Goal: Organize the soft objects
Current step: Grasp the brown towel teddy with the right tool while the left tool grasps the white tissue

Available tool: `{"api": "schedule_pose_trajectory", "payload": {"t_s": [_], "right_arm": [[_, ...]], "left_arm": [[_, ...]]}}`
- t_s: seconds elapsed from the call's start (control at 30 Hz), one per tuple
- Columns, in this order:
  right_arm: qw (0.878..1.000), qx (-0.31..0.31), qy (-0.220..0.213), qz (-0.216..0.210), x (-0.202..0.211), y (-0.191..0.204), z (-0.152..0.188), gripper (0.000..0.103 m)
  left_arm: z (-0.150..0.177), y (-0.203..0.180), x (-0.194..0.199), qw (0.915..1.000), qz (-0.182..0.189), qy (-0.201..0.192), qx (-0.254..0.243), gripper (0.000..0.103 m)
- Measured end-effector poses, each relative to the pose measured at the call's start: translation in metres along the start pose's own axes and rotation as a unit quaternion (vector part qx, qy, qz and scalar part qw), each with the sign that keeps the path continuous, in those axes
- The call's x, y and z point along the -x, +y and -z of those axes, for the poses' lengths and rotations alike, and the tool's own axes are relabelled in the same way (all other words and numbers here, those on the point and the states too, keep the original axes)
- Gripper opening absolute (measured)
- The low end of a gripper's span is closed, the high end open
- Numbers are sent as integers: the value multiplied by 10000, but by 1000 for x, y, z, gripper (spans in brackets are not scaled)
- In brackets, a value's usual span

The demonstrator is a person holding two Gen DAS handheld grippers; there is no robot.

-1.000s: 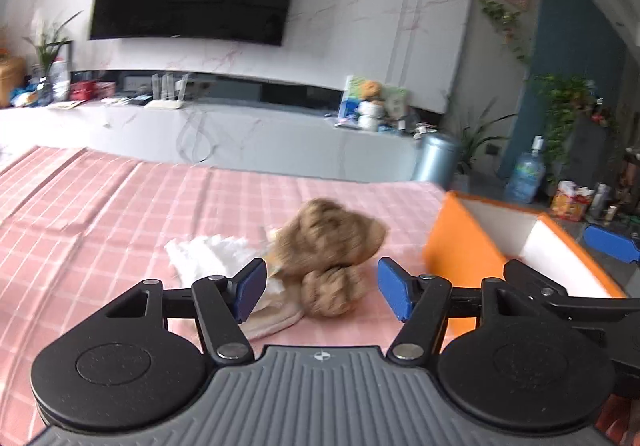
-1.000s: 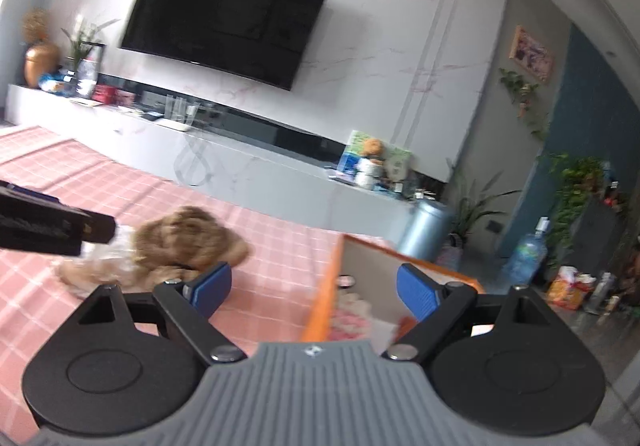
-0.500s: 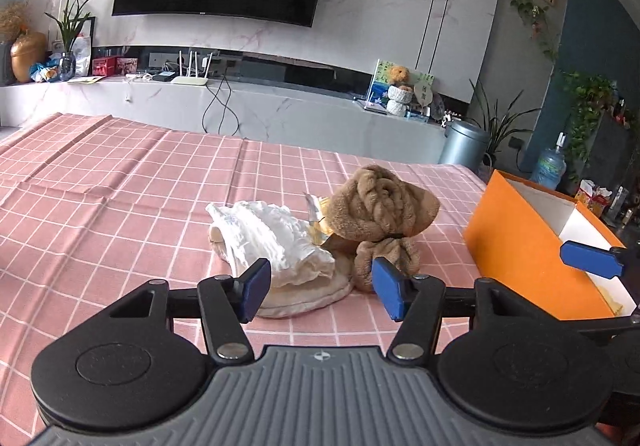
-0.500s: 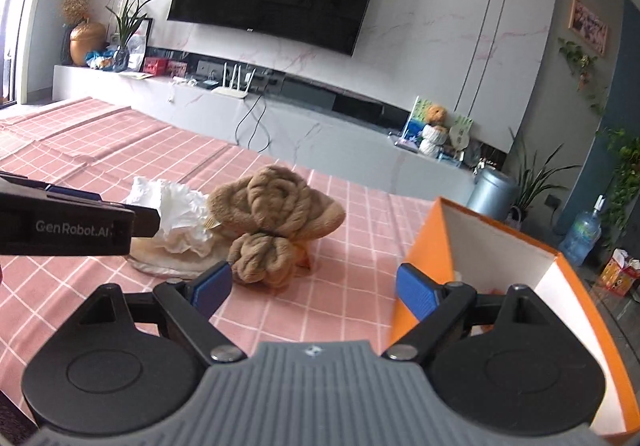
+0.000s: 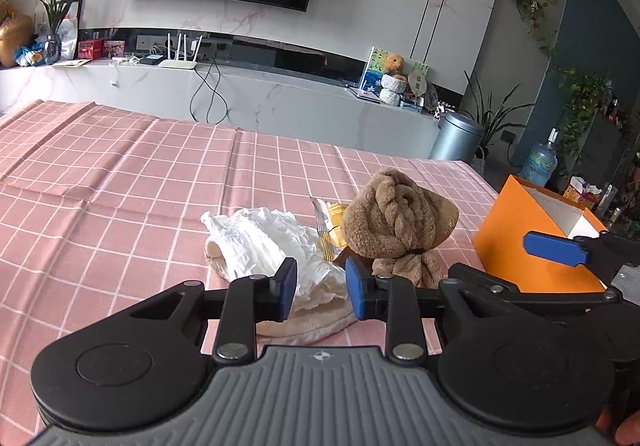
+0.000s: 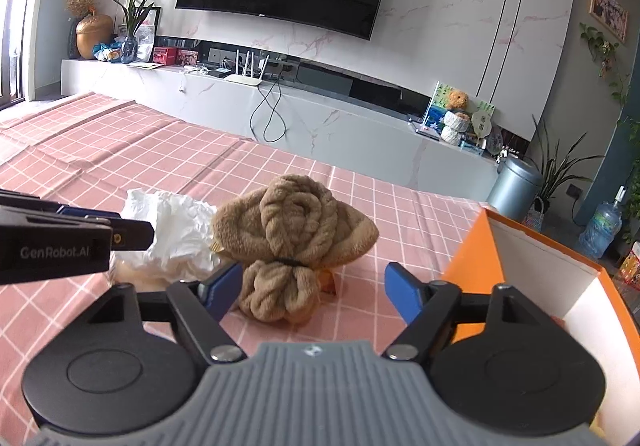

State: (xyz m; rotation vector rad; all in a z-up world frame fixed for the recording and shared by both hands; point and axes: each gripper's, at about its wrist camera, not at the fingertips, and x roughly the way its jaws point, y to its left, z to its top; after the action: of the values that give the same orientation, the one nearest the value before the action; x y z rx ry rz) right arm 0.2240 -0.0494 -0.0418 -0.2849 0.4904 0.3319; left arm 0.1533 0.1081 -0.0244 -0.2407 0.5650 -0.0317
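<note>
A brown towel point(image 5: 400, 222) point(image 6: 296, 222), rolled and tied into a bundle, lies on the pink checked tablecloth point(image 5: 120, 206). Left of it, a crumpled white cloth point(image 5: 260, 238) point(image 6: 172, 226) rests on a flat beige pad point(image 5: 312, 322). My left gripper point(image 5: 321, 288) is low over the near edge of the white cloth. Its jaws are closing with the cloth between them, and a gap still shows. My right gripper point(image 6: 313, 290) is closing too, its blue pads on either side of the towel's lower knot and apart from it. An orange box point(image 5: 520, 246) point(image 6: 480, 246) stands open on the right.
A yellow wrapper point(image 5: 334, 222) lies between the cloth and the towel. One finger of the right gripper point(image 5: 554, 248) crosses in front of the box. The left gripper's finger point(image 6: 120, 234) reaches in from the left. A TV console point(image 6: 360, 126) and a metal bin point(image 6: 516, 182) stand beyond the table.
Both grippers have come lower and closer to the pile. The left jaws have narrowed a lot around the white cloth. The right jaws have narrowed slightly and now frame the towel.
</note>
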Motion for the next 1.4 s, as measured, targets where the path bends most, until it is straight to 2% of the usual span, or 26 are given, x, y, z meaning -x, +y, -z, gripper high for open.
{"api": "schedule_pose_trajectory", "payload": {"t_s": [0.2,0.27,0.37,0.53,0.67,0.77,0.8,0.83,0.93,1.03,1.07,1.1,1.2,1.4], "right_arm": [[9997,-216,67,-22,-22,-6,-10,75],[9994,-336,81,-77,-30,-8,-15,76],[9993,-342,118,-126,-42,-4,-21,77],[9973,-692,130,-196,-63,0,-32,88],[9962,-725,450,-188,-86,6,-31,89],[9927,-934,693,-328,-99,3,-22,83],[9919,-959,748,-355,-102,3,-19,74],[9919,-941,781,-341,-104,3,-17,67],[9927,-886,728,-373,-102,5,-14,60],[9935,-839,691,-352,-99,7,-13,54],[9935,-833,684,-366,-97,7,-13,53],[9937,-823,671,-362,-95,7,-13,52],[9946,-781,615,-308,-85,5,-13,52],[9964,-696,379,-314,-50,3,-12,52]], "left_arm": [[-8,7,-15,9999,119,23,26,36],[-11,12,-21,9999,49,62,67,49],[-14,20,-26,9998,-102,50,189,60],[-17,34,-38,9984,-420,205,329,70],[-11,47,-53,9942,-315,591,837,73],[-7,48,-59,9932,-387,619,912,73],[-7,47,-59,9934,-421,580,893,72],[-7,46,-59,9938,-460,534,864,72],[-10,41,-57,9955,-557,392,661,67],[-12,31,-57,9965,-668,347,374,44],[-13,28,-55,9965,-730,300,260,33],[-12,25,-54,9966,-770,256,153,27],[-13,21,-48,9967,-798,163,42,19],[-17,12,-28,9974,-724,-54,40,16]]}}
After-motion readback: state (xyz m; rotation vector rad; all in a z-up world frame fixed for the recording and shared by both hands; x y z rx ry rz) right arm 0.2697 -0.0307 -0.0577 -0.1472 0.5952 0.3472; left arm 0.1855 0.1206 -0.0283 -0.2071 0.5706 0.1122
